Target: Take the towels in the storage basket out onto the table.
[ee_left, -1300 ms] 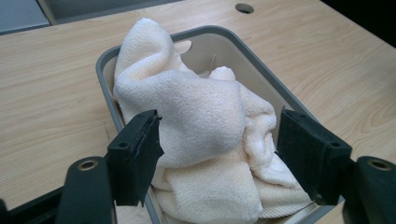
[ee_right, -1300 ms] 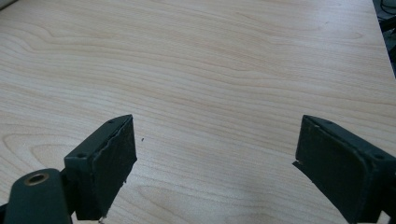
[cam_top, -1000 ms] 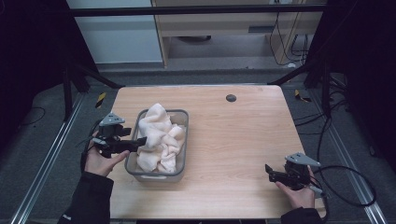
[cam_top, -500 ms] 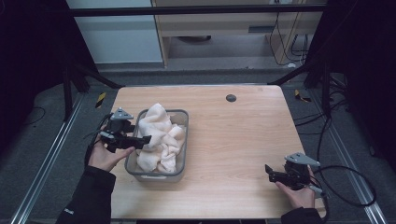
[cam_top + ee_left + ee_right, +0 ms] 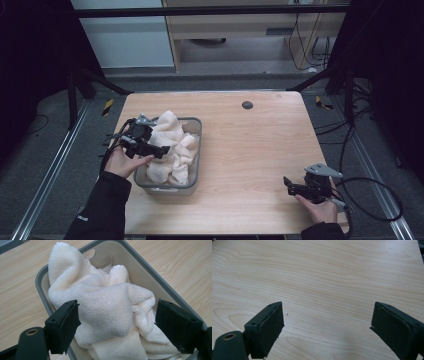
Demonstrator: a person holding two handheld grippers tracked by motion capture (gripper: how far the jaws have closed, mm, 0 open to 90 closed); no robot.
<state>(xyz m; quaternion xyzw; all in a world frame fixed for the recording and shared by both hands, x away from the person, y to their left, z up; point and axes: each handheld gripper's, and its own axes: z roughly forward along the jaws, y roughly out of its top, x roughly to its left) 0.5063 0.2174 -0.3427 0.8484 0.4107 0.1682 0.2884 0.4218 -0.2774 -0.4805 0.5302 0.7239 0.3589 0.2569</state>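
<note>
No readable text, label, brand or number appears anywhere (table and grippers included).

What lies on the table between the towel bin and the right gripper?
Nothing: in the high view the wooden table is bare between the grey bin and the right gripper, whose own view shows plain wood.

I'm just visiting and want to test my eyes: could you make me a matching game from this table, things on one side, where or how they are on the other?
Things:
1. towel
2. grey bin
3. left hand-held gripper
4. right hand-held gripper

States:
A. open above bare wood
B. open, jaws either side of the cloth
C. heaped, cream-coloured
D. on the table's left half

Pairs: 1-C, 2-D, 3-B, 4-A
</note>
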